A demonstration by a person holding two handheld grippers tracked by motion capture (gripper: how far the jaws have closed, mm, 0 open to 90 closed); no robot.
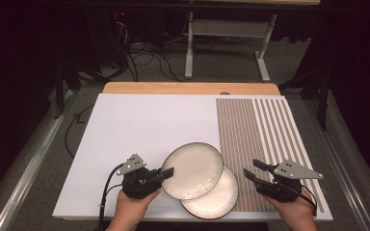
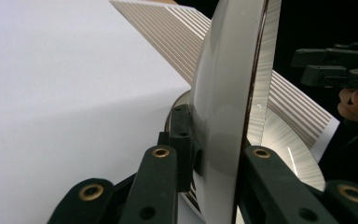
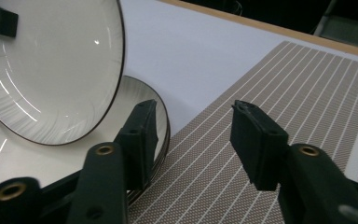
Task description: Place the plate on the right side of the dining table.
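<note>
A white plate with a dark rim (image 1: 192,171) (image 2: 223,93) (image 3: 51,70) is raised and tilted over a second, matching plate (image 1: 218,201) (image 2: 289,144) (image 3: 28,163) that lies flat on the table. My left gripper (image 1: 167,172) (image 2: 216,140) is shut on the raised plate's left rim, one jaw on each face. My right gripper (image 1: 251,169) (image 3: 193,135) stands open just right of the plates, over the striped placemat (image 1: 260,130) (image 3: 284,84), with nothing between its jaws.
A white board (image 1: 139,130) covers most of the wooden table (image 1: 188,88), with the placemat on its right part. The lower plate straddles the board and the placemat near the front edge. Beyond the table are cables and a desk frame (image 1: 189,48).
</note>
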